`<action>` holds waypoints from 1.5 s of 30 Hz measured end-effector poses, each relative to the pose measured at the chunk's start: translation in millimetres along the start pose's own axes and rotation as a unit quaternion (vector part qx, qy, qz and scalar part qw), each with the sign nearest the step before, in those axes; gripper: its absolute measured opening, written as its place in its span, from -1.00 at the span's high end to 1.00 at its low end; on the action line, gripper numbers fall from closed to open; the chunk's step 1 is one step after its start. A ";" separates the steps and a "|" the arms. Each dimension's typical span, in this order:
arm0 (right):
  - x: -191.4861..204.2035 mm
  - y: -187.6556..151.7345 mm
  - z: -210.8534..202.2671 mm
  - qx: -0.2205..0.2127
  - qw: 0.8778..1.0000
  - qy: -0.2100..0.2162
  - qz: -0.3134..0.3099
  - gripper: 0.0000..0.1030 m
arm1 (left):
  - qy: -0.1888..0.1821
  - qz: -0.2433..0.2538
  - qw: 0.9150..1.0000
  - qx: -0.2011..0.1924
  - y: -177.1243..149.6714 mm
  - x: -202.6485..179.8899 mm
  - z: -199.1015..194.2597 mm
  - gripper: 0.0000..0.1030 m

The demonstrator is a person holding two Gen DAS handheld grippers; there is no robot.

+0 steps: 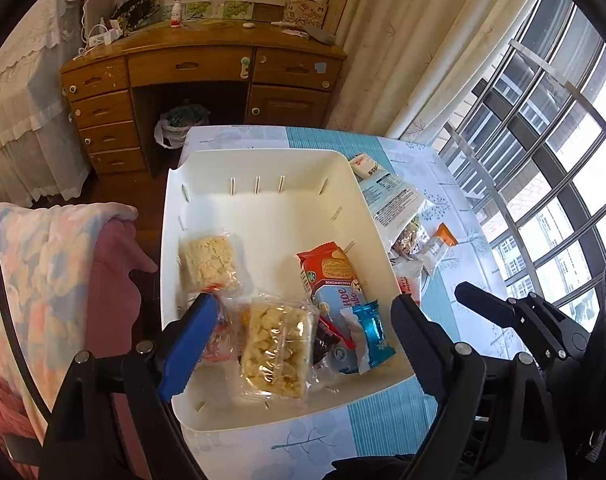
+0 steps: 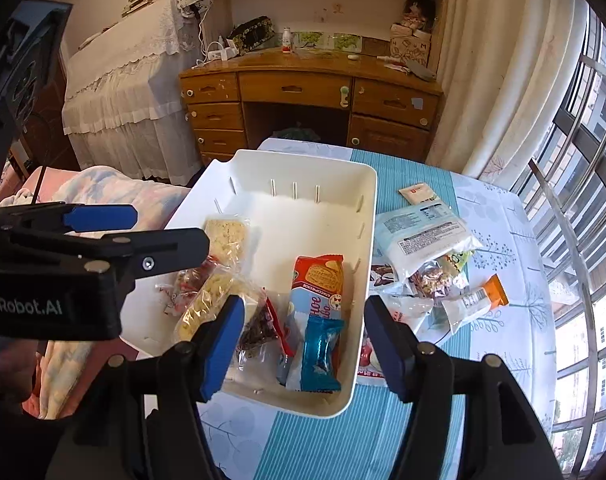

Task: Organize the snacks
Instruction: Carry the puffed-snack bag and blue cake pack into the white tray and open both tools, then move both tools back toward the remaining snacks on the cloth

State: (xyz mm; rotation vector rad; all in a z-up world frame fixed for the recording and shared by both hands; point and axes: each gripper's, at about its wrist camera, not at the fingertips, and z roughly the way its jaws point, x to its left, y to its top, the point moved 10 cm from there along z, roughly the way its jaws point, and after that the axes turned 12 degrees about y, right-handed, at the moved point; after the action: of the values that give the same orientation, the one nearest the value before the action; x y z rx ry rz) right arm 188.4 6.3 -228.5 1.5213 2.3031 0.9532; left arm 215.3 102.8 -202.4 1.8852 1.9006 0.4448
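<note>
A white bin sits on the table and holds several snacks: two rice crackers, a red and blue biscuit pack, a small blue packet and a dark packet. My left gripper is open and empty above the bin's near end. My right gripper is open and empty over the bin's near right side. More snacks lie on the table right of the bin: a white bag, an orange bar, a nut packet.
The table has a blue and white cloth. A wooden desk stands behind it, a window with bars on the right, and a chair with a blanket on the left. A small white sachet lies far right of the bin.
</note>
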 end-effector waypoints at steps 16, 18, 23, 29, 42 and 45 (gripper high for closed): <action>-34.1 -13.0 -30.6 0.001 0.999 0.046 -0.028 -0.22 | 0.040 -0.113 0.992 -0.038 -4.5 -25.5 -26.6 -0.70; -42.7 -16.6 -36.1 0.003 0.998 0.053 -0.031 -0.23 | 0.047 -0.116 0.991 -0.045 -5.2 -36.3 -29.8 -0.70; -65.9 -24.3 -48.6 0.003 0.997 0.063 -0.042 -0.23 | 0.079 -0.107 0.989 -0.058 -9.3 -65.3 -37.5 -0.70; -89.5 -32.5 -58.6 0.004 0.995 0.077 -0.061 -0.23 | 0.104 -0.115 0.986 -0.063 -17.8 -98.8 -41.5 -0.70; -155.0 -53.6 -68.6 0.014 0.990 0.086 -0.110 -0.24 | 0.141 -0.169 0.975 -0.022 -51.9 -156.2 -21.3 -0.76; -170.1 -52.7 -70.7 0.010 0.990 0.078 -0.119 -0.32 | 0.136 -0.182 0.974 -0.006 -60.8 -170.2 -13.3 -0.76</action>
State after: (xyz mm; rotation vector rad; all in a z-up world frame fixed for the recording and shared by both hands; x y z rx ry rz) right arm 188.1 -185.2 -234.9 1.1812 2.5367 1.0181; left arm 154.2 -67.6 -209.4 1.4786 2.3551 0.6154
